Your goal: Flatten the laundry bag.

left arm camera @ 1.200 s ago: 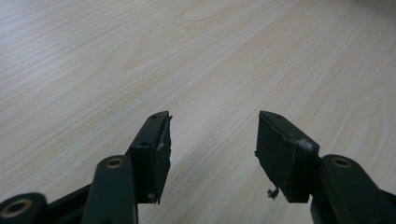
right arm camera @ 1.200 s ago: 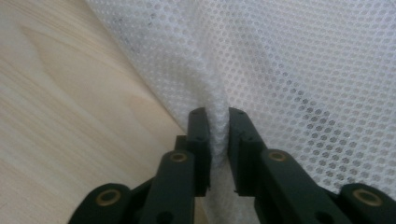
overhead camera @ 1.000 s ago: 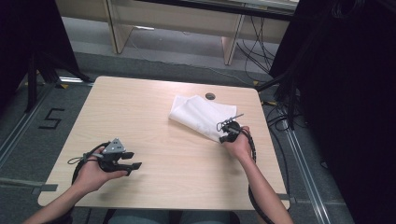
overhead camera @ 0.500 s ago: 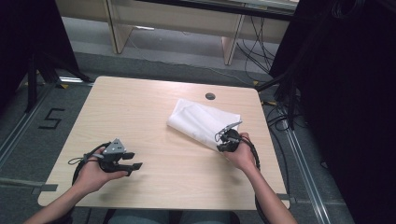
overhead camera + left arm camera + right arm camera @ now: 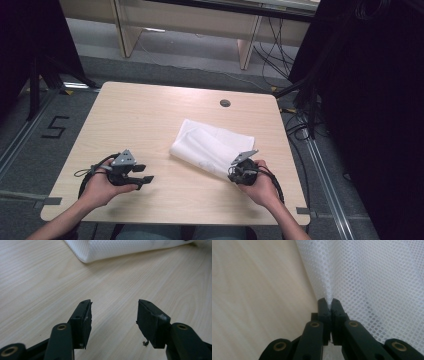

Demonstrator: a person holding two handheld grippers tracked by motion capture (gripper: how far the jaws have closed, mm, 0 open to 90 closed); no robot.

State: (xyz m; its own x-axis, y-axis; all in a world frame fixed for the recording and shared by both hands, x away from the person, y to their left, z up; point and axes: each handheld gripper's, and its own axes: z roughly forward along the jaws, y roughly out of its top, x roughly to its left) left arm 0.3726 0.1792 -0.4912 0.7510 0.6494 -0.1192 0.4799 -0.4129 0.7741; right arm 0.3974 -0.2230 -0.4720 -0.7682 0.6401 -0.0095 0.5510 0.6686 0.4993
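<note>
- Your right gripper [image 5: 329,302] is pinching the white mesh cloth [image 5: 212,147], jaws closed tight on a fold;
- Your left gripper [image 5: 113,315] is hovering with jaws apart, gripping nothing, over the table [image 5: 150,115].

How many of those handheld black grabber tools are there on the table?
2. The left gripper is near the table's front left, fingers apart over bare wood. The right gripper is at front right, pinching the white mesh cloth.

the high view looks forward and down on the whole table [image 5: 150,110] from far, while both gripper views sit low and close, sharing the white mesh cloth [image 5: 210,145].
</note>
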